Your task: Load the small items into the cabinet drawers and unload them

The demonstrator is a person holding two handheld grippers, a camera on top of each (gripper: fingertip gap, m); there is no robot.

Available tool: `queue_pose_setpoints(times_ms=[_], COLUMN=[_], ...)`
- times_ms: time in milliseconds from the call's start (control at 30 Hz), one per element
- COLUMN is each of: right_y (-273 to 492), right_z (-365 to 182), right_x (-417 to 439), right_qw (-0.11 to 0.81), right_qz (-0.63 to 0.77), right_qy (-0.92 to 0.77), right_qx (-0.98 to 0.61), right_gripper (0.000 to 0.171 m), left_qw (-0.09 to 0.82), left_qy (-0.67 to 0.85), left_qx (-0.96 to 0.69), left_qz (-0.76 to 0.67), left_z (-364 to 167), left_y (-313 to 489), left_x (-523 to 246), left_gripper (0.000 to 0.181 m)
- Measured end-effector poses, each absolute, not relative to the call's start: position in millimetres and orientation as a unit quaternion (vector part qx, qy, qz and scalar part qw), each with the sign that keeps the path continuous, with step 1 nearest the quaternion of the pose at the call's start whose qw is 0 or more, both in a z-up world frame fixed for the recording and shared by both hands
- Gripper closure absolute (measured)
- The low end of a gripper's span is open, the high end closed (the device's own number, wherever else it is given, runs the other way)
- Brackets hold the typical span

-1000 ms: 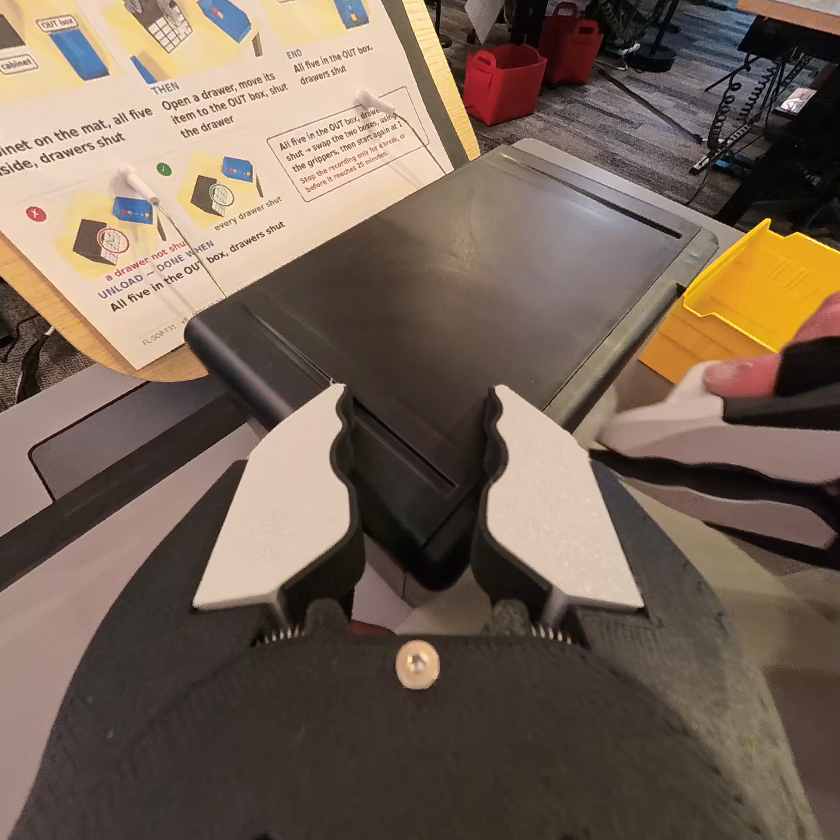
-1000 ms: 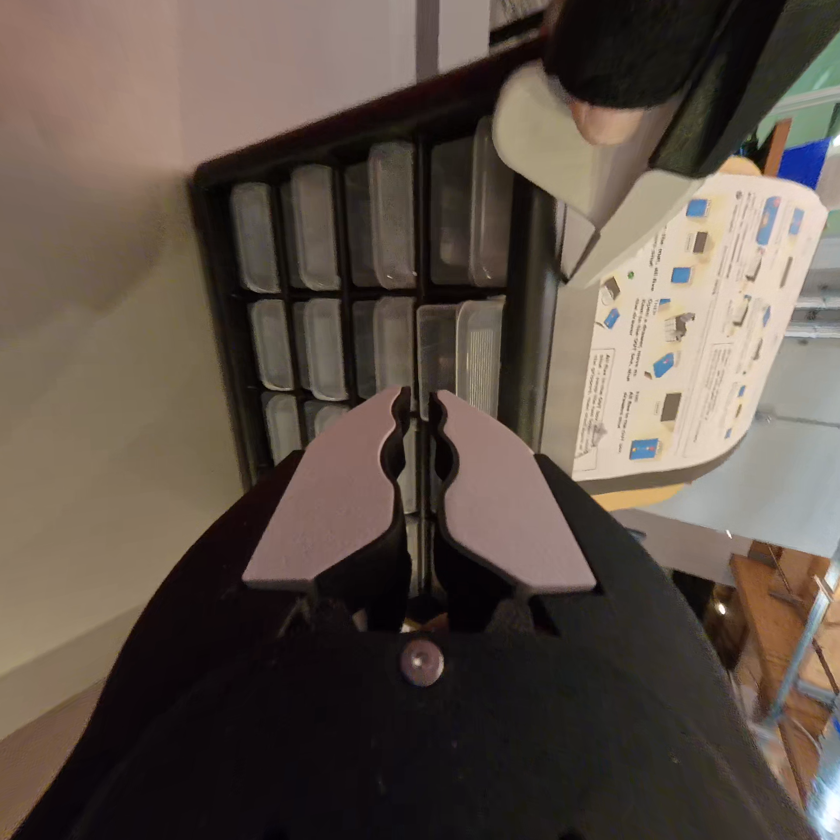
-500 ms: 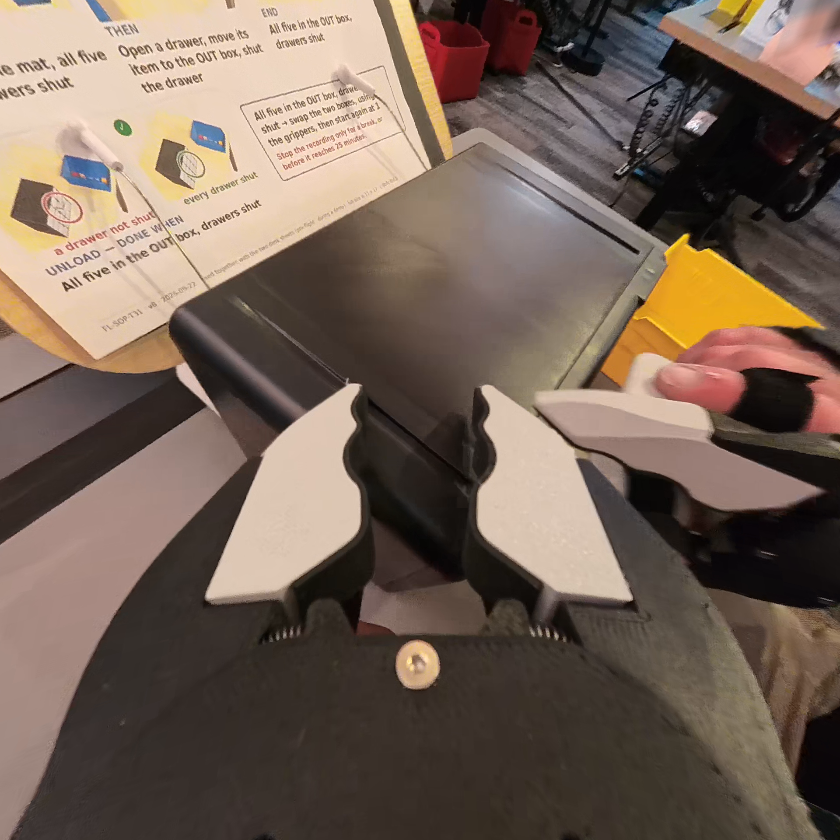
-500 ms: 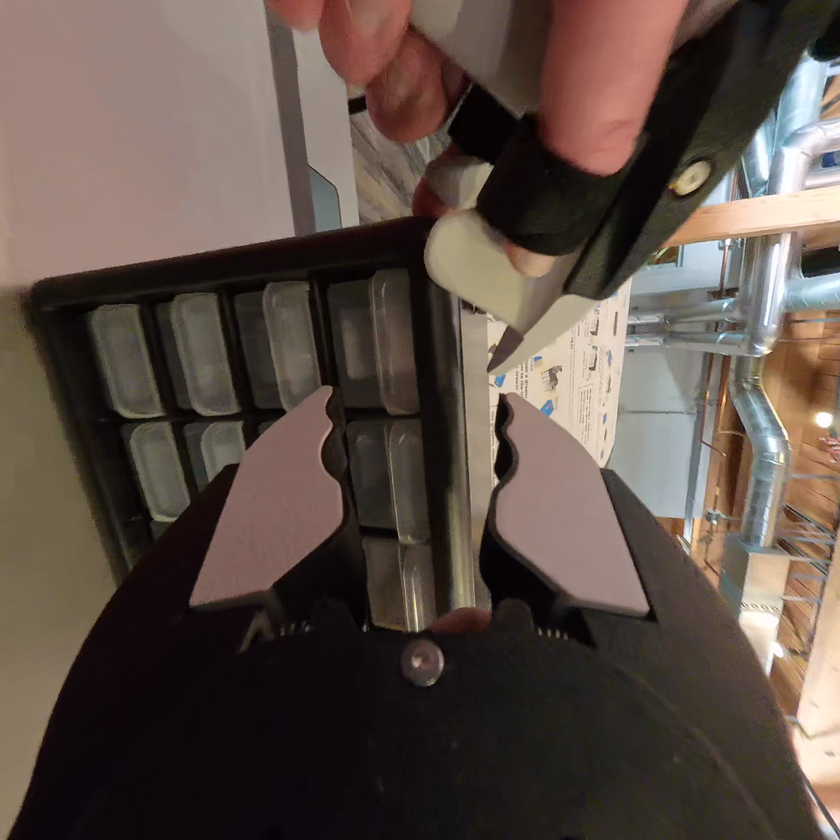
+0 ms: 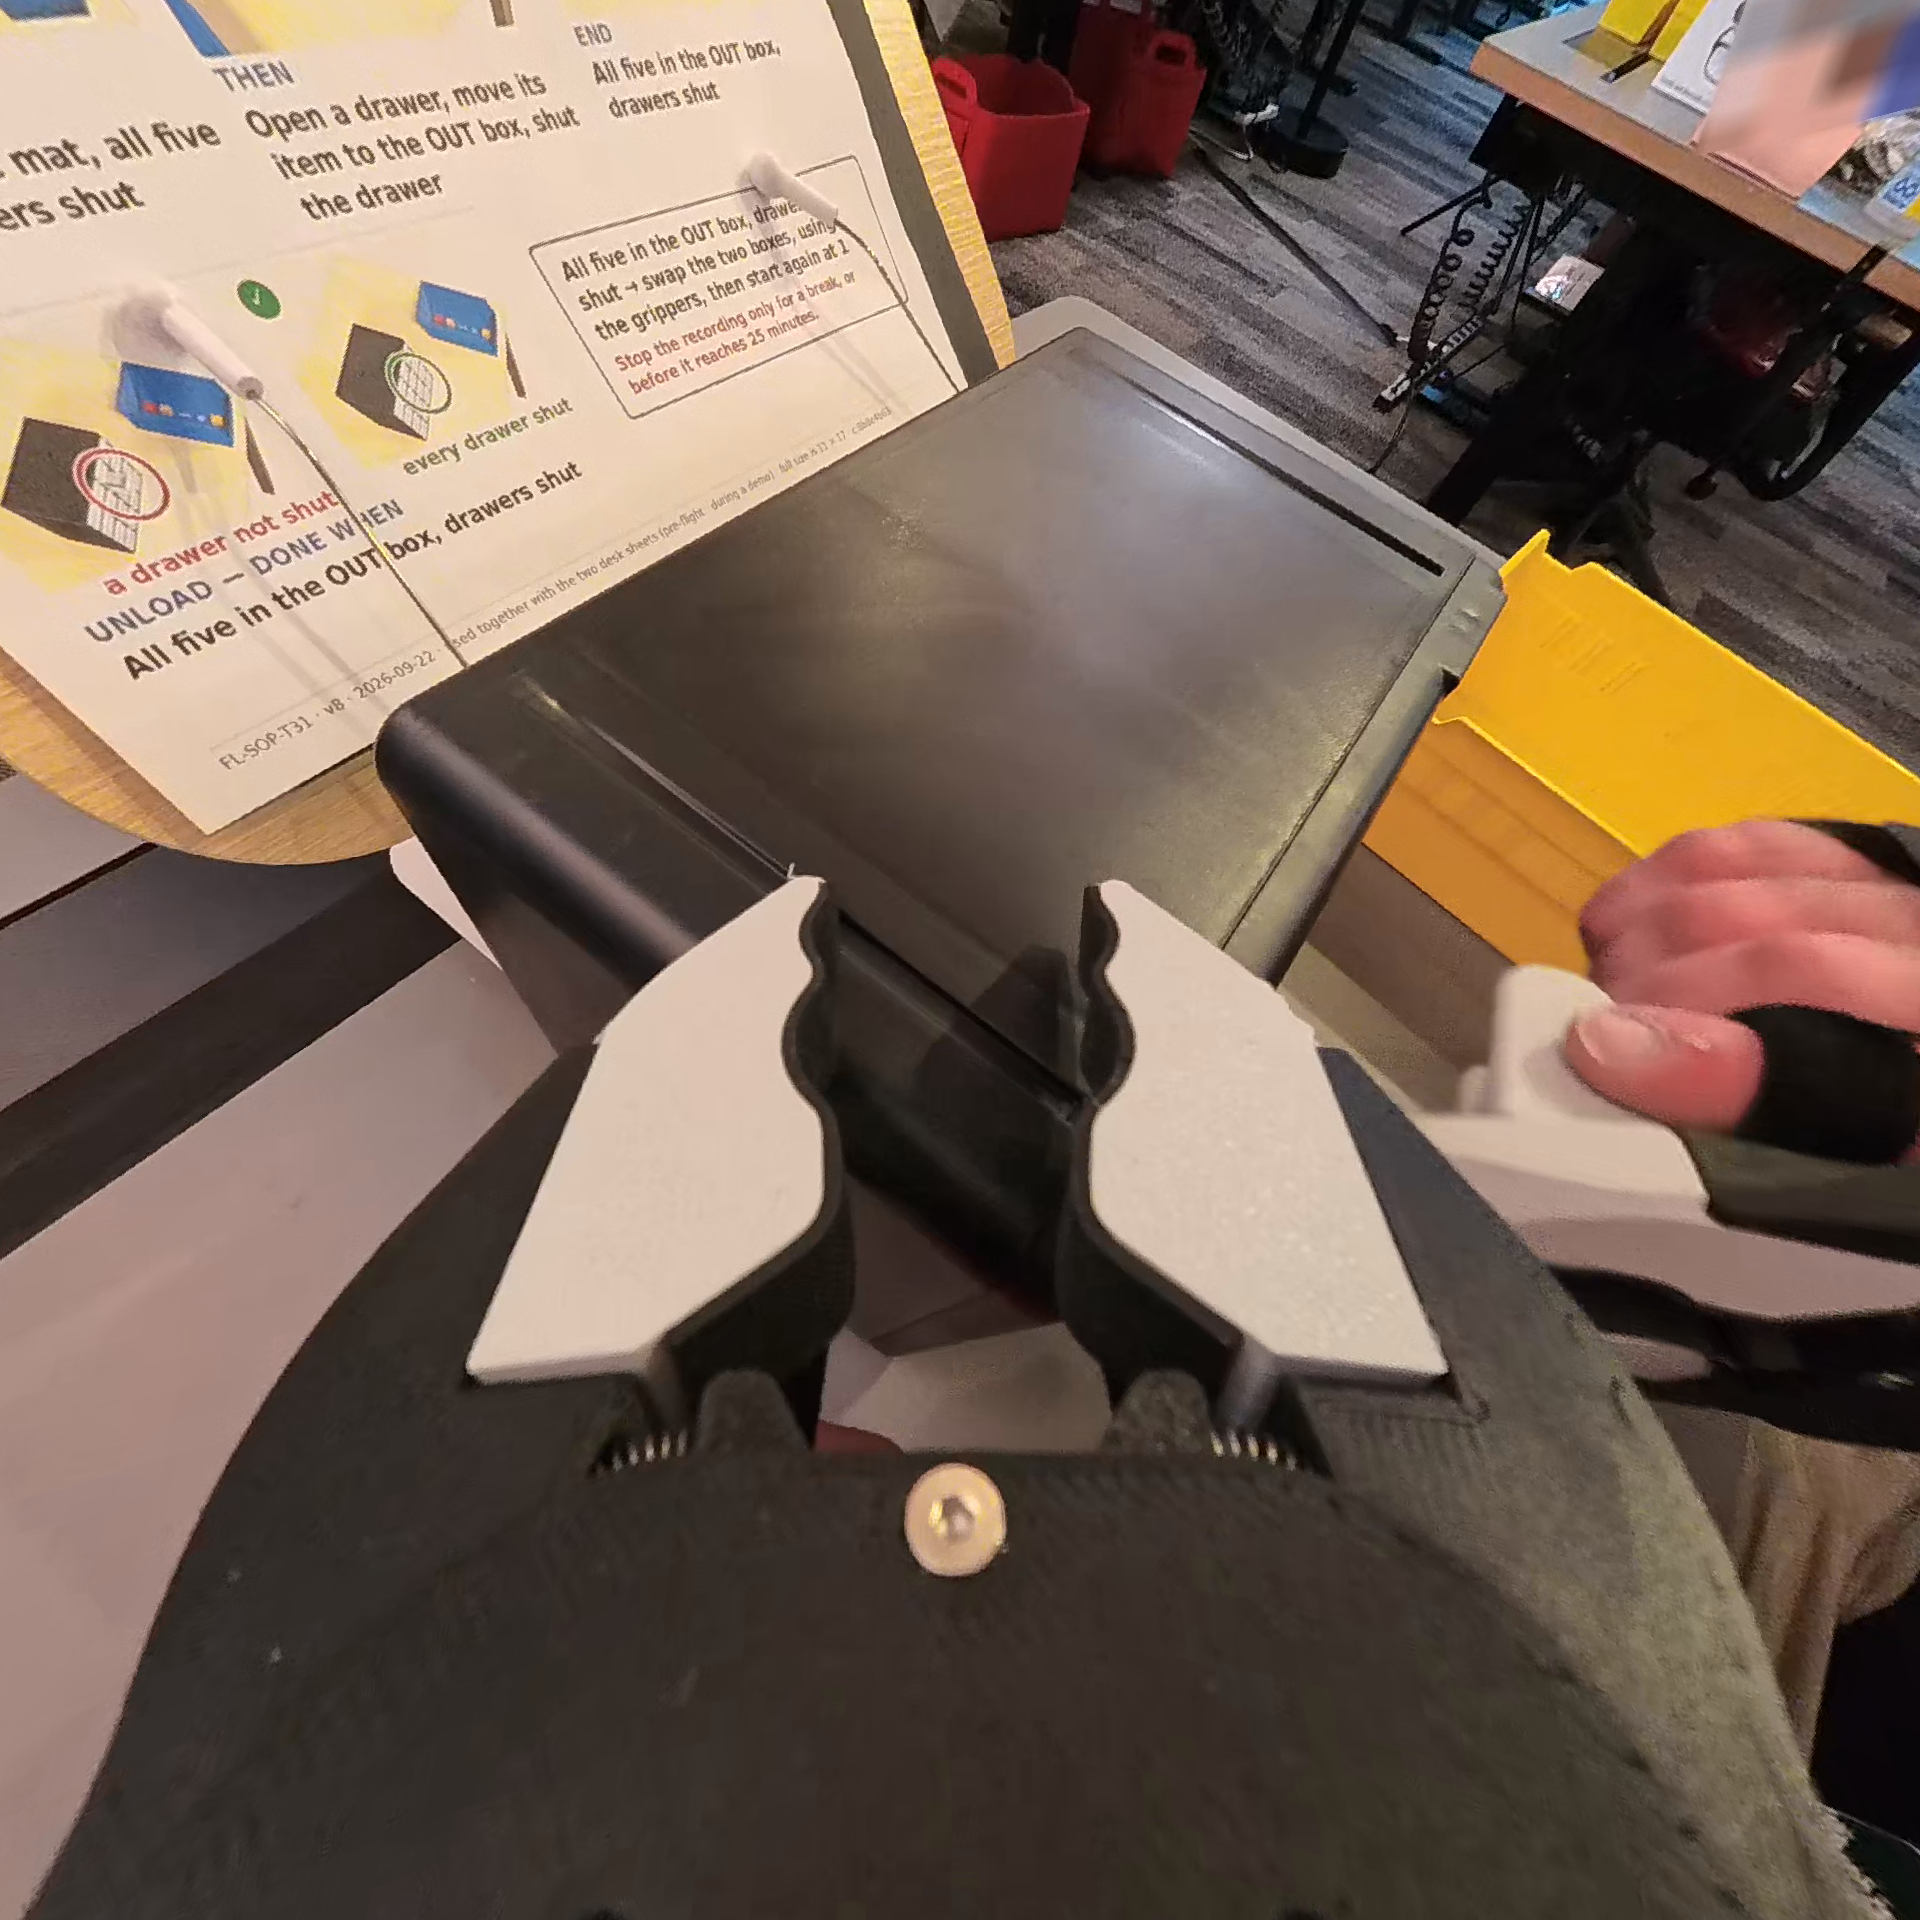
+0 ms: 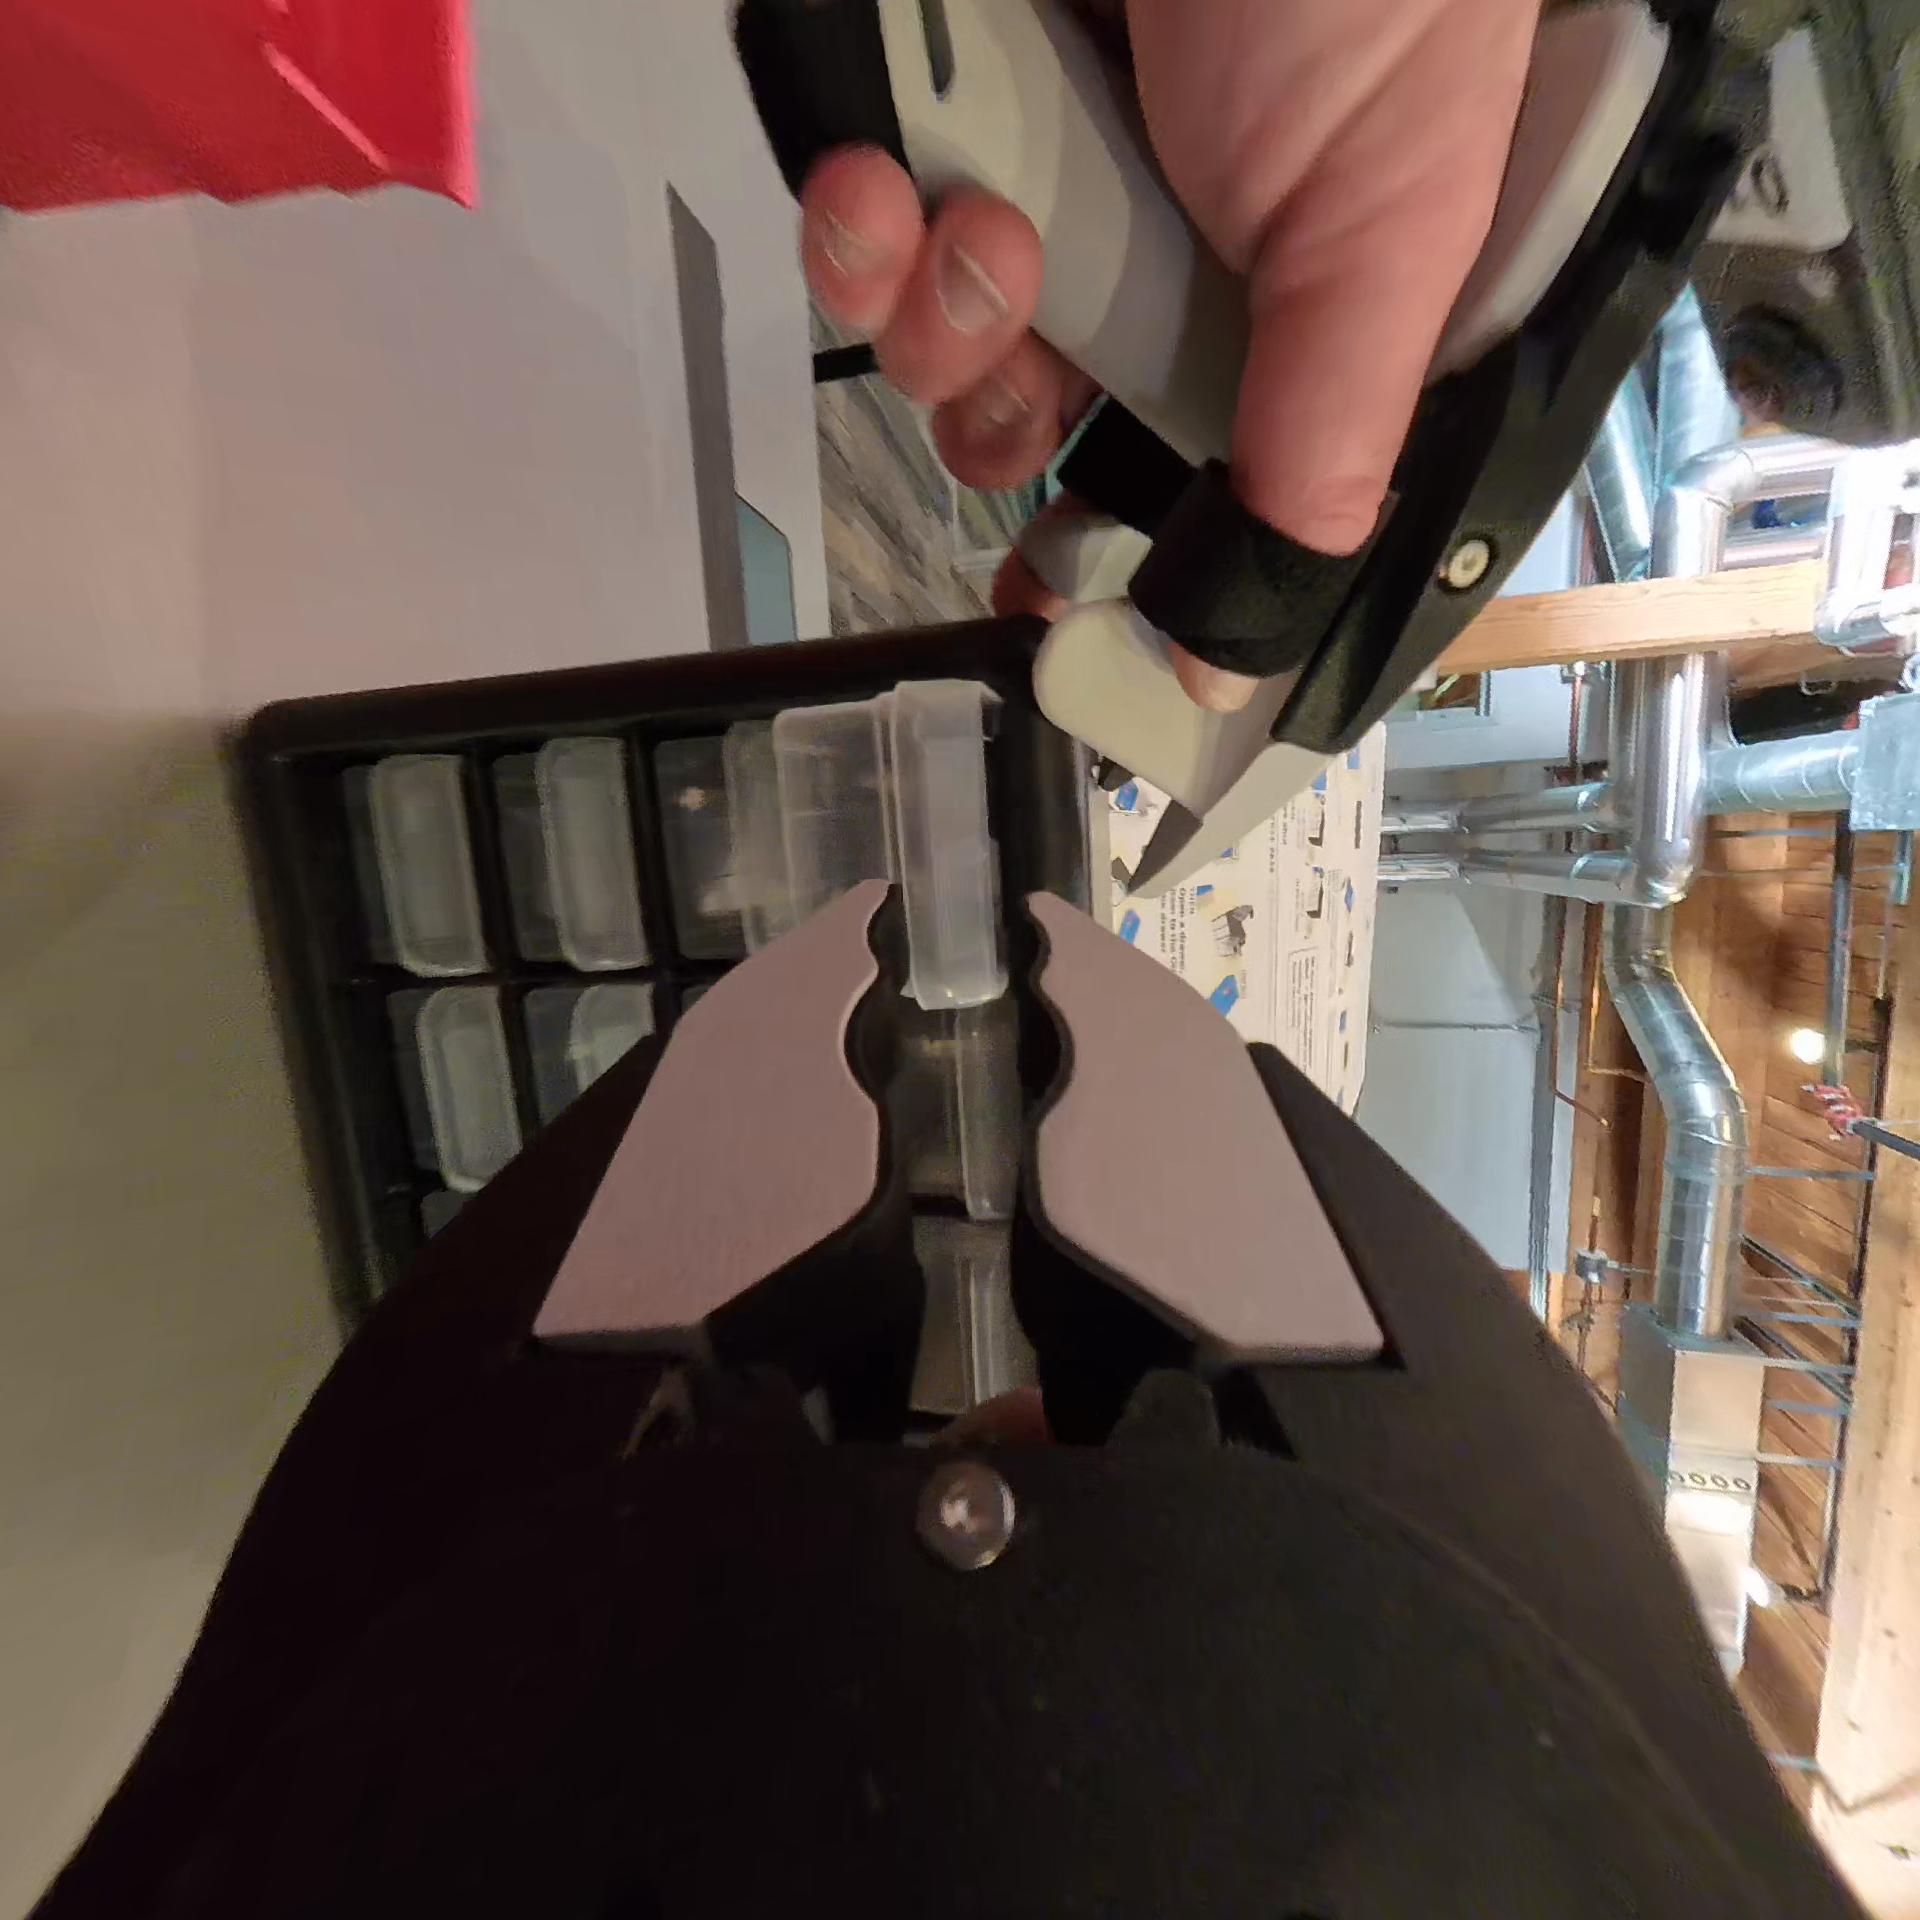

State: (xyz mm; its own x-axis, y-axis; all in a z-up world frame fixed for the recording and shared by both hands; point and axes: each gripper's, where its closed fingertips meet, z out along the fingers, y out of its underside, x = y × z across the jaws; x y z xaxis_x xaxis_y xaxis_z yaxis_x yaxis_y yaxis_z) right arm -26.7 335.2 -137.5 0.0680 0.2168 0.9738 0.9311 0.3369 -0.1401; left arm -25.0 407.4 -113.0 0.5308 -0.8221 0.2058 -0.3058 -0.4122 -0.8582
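The black cabinet [image 5: 1039, 623] stands in front of me, its frame [image 6: 301, 935] holding several clear drawers. In the right wrist view, which is rolled sideways, one clear drawer [image 6: 831, 810] in the row by the cabinet's top edge sticks out from the front. My right gripper [image 6: 956, 904] is shut on its handle tab [image 6: 945, 935]. My left gripper [image 5: 951, 904] is open, its fingers astride the cabinet's near top edge. One of its fingers [image 6: 1216, 821] shows over that edge in the right wrist view. No small items show.
A yellow bin [image 5: 1621, 748] sits to the right of the cabinet. A board with an instruction sheet [image 5: 416, 312] leans behind it on the left. The hand [image 5: 1714, 966] on my right gripper is at the right. Red bags [image 5: 1018, 135] stand on the floor beyond.
My right gripper moved to the corner drawer and its jaws narrowed from wide apart onto the handle; the drawer now sticks out. My left gripper's jaws narrowed a little over the cabinet's edge.
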Motion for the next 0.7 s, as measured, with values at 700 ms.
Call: queue_pose_setpoints(times_ms=[700], right_y=[249], right_z=[-145], right_x=[-24], right_qw=[0.493], right_qz=[-0.211], right_qy=[-0.657], right_qx=[-0.53], right_gripper=[0.144], left_qw=[0.413], left_qy=[0.362], left_qx=[-0.771], left_qz=[-0.322], left_z=[-113], left_y=[407], left_x=[-25], left_gripper=[0.134])
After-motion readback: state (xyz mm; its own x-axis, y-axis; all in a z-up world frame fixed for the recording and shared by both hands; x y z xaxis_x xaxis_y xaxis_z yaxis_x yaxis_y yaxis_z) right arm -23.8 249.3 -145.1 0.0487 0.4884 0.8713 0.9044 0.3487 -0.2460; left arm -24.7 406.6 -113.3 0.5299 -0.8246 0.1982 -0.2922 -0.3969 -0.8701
